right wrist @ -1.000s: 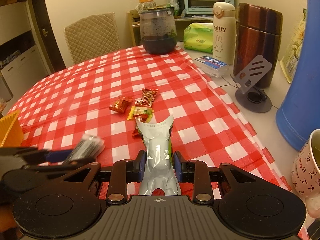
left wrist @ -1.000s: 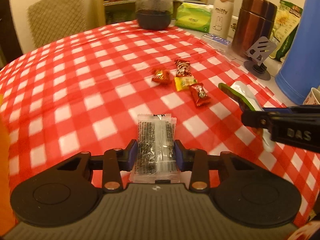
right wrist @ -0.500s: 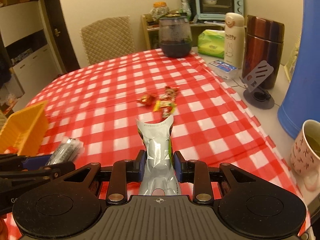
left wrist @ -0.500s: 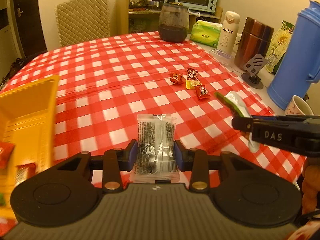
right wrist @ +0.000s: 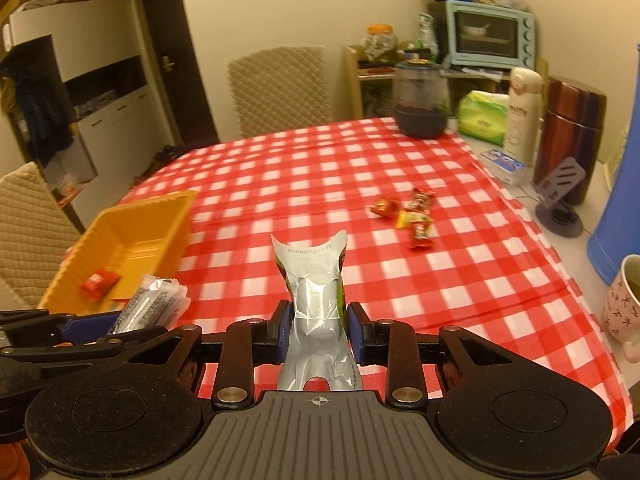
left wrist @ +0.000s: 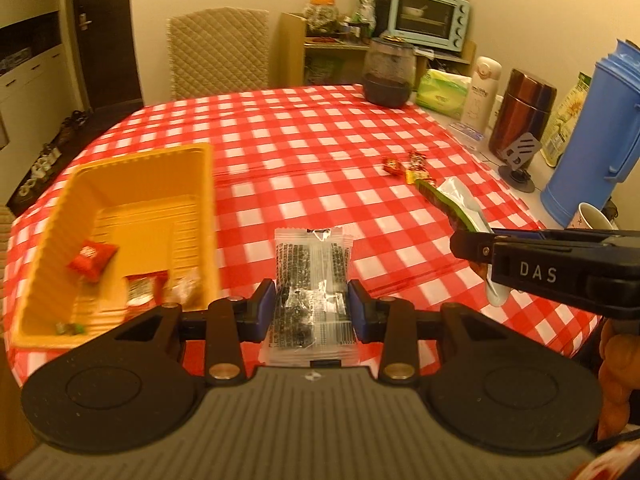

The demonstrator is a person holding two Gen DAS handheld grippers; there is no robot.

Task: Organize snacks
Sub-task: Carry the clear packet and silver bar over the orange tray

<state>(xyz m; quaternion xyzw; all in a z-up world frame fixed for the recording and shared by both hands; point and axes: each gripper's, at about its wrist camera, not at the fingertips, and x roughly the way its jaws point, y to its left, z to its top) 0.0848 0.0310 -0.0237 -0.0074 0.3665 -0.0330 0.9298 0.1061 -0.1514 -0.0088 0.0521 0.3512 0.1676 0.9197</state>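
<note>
My left gripper (left wrist: 312, 308) is shut on a clear packet of dark snack (left wrist: 312, 268), held above the checked table. My right gripper (right wrist: 314, 322) is shut on a silver and green pouch (right wrist: 316, 280); that pouch (left wrist: 456, 204) also shows at the right of the left wrist view. A yellow basket (left wrist: 132, 184) sits at the left with a few red-wrapped snacks (left wrist: 92, 258) inside. The same basket (right wrist: 132, 236) lies left of my right gripper. Several small wrapped candies (right wrist: 412, 216) lie loose mid-table, also seen as candies (left wrist: 408, 166) far right of the basket.
Along the table's right edge stand a dark jar (right wrist: 420, 100), a green tissue pack (right wrist: 482, 120), a white bottle (right wrist: 522, 116), a brown flask (right wrist: 570, 136), a phone stand (right wrist: 558, 200), a blue jug (left wrist: 588, 140) and a mug (right wrist: 624, 308). Quilted chairs (left wrist: 218, 48) stand behind.
Both grippers have risen and pulled back toward the left with their packets. The yellow basket has come into view at the left, and the loose candies now look farther off.
</note>
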